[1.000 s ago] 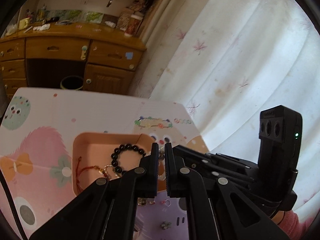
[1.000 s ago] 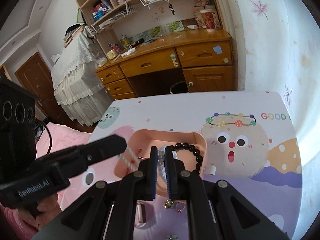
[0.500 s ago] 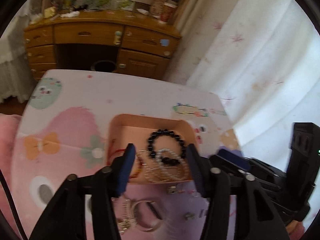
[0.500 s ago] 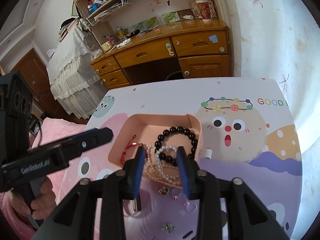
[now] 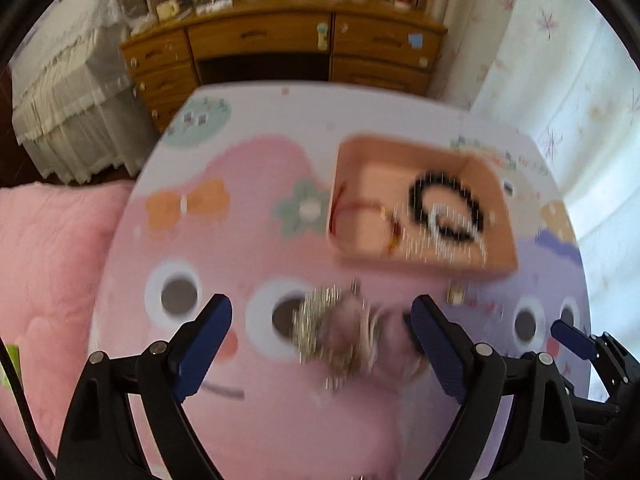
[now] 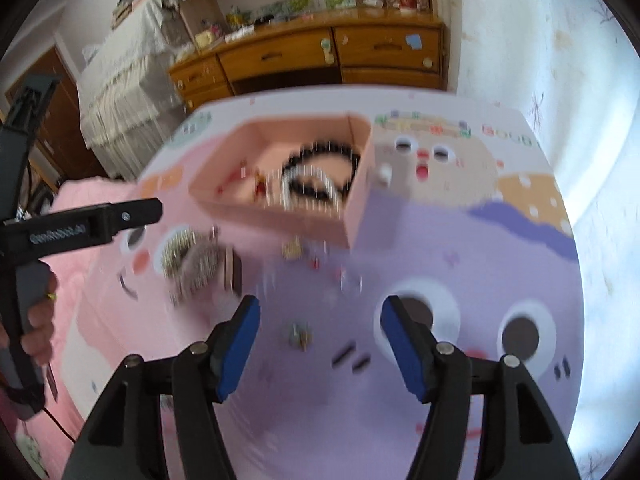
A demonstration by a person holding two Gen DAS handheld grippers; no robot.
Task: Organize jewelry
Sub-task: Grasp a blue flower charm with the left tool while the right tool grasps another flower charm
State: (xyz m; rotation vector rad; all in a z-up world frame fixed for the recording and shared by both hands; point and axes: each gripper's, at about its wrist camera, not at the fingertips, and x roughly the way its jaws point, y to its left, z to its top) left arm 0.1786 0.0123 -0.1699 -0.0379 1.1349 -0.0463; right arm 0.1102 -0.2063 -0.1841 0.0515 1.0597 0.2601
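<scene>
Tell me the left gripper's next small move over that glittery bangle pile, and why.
Probably lower the left gripper straight down and close on the sparkly bangles. Its jaws have just been opening and stand wide with nothing pressed between them, the bangles lie loose on the table between the fingers, and the pink tray beyond already holds the other bracelets.

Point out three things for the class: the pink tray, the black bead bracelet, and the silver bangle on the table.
pink tray (image 5: 424, 258): left wrist view, on its near wall.
black bead bracelet (image 5: 416, 200): left wrist view, on the loop's left side.
silver bangle (image 5: 308, 320): left wrist view, on its blurred left rim.
</scene>
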